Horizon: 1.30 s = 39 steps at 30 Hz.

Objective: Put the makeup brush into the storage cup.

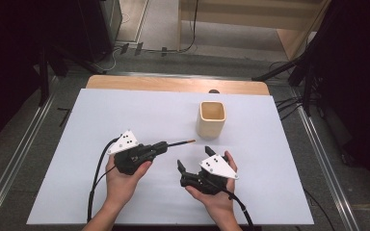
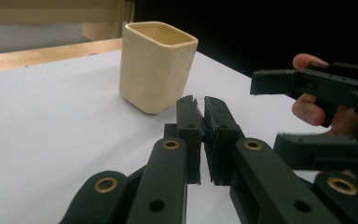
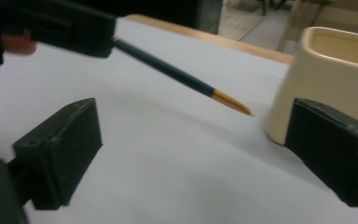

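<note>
Two grippers at work over a white sheet [image 1: 139, 110] laid on a wooden table [image 1: 173, 84], person's forearms entering from the near edge. Left gripper [image 1: 163, 146] has its jaws clamped on a thin dark pencil-like stick [image 1: 180, 143] with an orange tip, held level above the sheet and pointing toward a cream square-mouthed cup [image 1: 211, 119]; tip stops short of the cup, not touching. Right gripper [image 1: 193, 158] sits nearer the person, jaws spread wide, nothing between them. High view gives the layout: cup upright on the far-right part of the sheet, well apart from both hands. Left gripper view shows what that one cannot: the two jaws [image 2: 202, 135] pressed nearly together, the cup [image 2: 156, 65] just beyond them, and the right gripper off to the side with fingertips [image 2: 307, 109] wrapped on it; the stick itself is hard to make out there between the pads. Right gripper view shows the stick [image 3: 182, 77] best, dark shaft and sharpened orange end, with the cup [image 3: 335, 70] behind one open jaw. Small dark dots on each gripper's pale triangular plate [image 1: 125, 142]; no readable writing or brand anywhere.
</note>
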Tool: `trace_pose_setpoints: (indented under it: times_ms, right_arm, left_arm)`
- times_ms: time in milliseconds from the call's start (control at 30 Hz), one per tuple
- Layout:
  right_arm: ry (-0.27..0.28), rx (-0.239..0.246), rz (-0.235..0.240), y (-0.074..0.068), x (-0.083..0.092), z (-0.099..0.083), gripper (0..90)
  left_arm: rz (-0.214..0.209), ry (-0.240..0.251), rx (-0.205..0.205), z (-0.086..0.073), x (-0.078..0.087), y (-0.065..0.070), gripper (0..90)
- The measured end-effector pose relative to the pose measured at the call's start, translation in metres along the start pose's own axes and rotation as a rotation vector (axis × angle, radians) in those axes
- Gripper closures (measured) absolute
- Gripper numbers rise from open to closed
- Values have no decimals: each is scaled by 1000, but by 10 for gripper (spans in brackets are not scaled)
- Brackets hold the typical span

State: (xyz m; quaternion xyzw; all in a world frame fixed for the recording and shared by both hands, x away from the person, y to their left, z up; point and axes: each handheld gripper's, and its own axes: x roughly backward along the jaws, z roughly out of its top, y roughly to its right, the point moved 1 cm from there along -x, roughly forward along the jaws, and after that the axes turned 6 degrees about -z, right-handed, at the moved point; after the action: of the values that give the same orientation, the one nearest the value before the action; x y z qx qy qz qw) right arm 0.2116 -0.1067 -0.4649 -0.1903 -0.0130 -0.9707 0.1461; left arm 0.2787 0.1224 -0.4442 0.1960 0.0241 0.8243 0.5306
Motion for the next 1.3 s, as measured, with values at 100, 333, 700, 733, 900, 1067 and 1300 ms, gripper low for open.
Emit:
trace_pose_setpoints:
  times_ms: [100,333,700,733,900,1067,1300]
  right_arm:
    - [9,-87,-3,1,2,-2,134]
    - [23,-335,13,4,7,-3,204]
    - [-7,-628,72,21,1,-14,318]
    - [-9,-659,88,22,1,-15,330]
    - [-39,-772,146,30,-4,-17,344]
    - [-63,-835,186,35,-9,-20,355]
    - [-68,-894,233,44,-13,-22,462]
  left_arm:
    - [-1,22,-4,-2,-2,3,864]
    - [-24,74,0,-14,-8,8,864]
    - [-52,116,-28,-23,-17,24,864]
    - [-53,117,-32,-24,-18,24,864]
    - [-59,128,-30,-29,-22,28,864]
    - [-65,132,-40,-29,-23,31,864]
    - [-71,133,-50,-30,-25,32,864]
